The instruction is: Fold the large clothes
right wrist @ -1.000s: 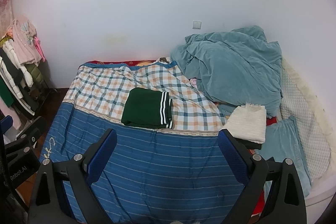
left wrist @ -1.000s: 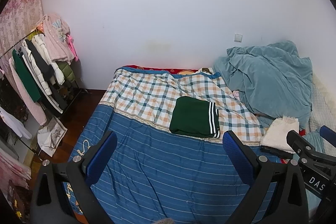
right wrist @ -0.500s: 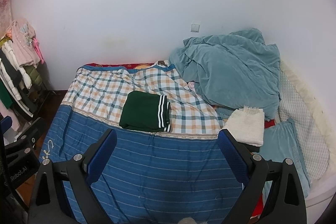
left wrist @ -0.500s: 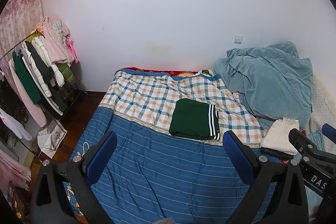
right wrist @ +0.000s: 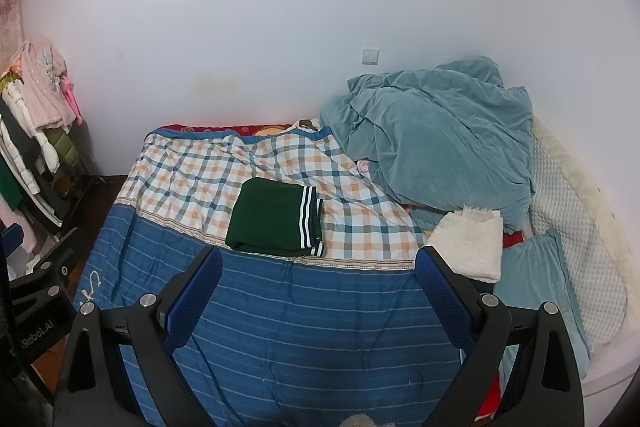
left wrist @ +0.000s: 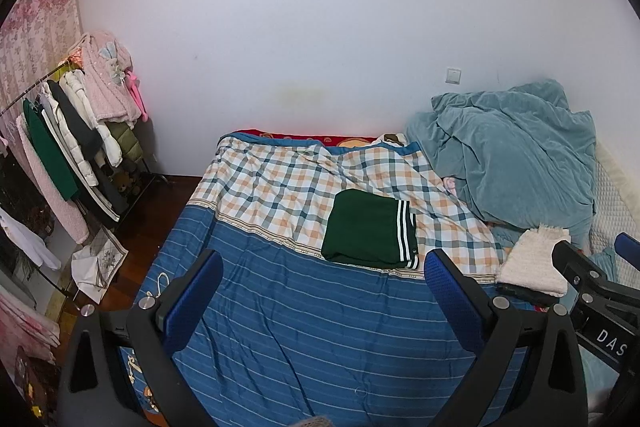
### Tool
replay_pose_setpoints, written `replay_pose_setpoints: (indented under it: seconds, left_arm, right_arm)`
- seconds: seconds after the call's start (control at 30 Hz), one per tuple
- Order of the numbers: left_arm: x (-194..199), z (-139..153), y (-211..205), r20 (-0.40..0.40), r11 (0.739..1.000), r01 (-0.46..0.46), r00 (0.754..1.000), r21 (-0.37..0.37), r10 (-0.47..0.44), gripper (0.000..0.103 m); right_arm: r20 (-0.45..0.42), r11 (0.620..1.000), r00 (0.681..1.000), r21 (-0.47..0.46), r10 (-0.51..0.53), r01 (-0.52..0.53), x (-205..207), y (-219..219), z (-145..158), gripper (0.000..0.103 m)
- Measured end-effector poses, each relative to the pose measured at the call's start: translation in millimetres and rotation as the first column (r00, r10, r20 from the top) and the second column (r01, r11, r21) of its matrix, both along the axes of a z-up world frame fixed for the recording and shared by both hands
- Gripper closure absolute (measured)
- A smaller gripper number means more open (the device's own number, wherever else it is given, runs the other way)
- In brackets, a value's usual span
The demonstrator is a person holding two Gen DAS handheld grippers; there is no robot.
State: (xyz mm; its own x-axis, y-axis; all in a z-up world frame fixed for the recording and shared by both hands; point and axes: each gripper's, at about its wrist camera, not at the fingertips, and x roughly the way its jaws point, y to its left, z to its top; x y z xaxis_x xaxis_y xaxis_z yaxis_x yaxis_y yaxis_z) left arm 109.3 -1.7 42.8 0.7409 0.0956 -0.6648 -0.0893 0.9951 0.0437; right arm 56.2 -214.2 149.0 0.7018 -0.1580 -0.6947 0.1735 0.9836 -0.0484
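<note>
While both tools are held above the near edge of the bed, the left gripper (left wrist: 323,274) and right gripper (right wrist: 319,270) are seen spread wide, nothing grasped. Bare blue striped quilt (right wrist: 304,315) lies beyond. Farther, the folded green garment (right wrist: 274,215) rests across the plaid band's (right wrist: 192,183) edge; a crumpled teal blanket (right wrist: 440,143) is heaped by the wall.

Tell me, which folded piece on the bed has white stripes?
The dark green folded garment on the checked quilt; the fluffy cream folded piece near the teal blanket is plain.
</note>
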Motion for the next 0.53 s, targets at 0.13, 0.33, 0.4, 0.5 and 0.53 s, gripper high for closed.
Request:
replay_pose_setpoints:
  seconds: [0.13, 0.33, 0.4, 0.5, 0.53]
  left_arm:
    - [-0.2, -0.1, -0.1, 0.001, 1.000, 0.001, 1.000, -0.001, -0.001, 0.000]
    - [0.9, 0.7, -0.9, -0.001, 1.000, 0.001, 1.000, 0.000, -0.001, 0.000]
    - [-0.5, -0.5, -0.5, 0.001, 1.000, 0.002, 1.000, -0.001, -0.002, 0.000]
    - [2.5, 3.5, -1.9, 0.006, 1.000, 0.002, 1.000, 0.000, -0.002, 0.000]
    - [5.2, 5.6, -2.2, 0.007, 1.000, 0.003, 1.000, 0.000, -0.003, 0.000]
  right_arm:
    - [0.002, 1.000, 1.000, 0.000, -0.001, 0.001, 0.8, -0.4, 0.0, 0.005]
    - [0.002, 1.000, 1.000, -0.001, -0.001, 0.001, -1.5, 0.0, -1.0, 0.005]
    - [0.001, 1.000, 1.000, 0.000, -0.001, 0.001, -1.3, 0.1, -1.0, 0.005]
    - [0.001, 1.000, 1.000, 0.001, -0.004, 0.004, -3.1, 0.2, -1.1, 0.005]
    - [0.001, 1.000, 1.000, 0.000, -0.003, 0.003, -3.5, 0.5, -1.2, 0.005]
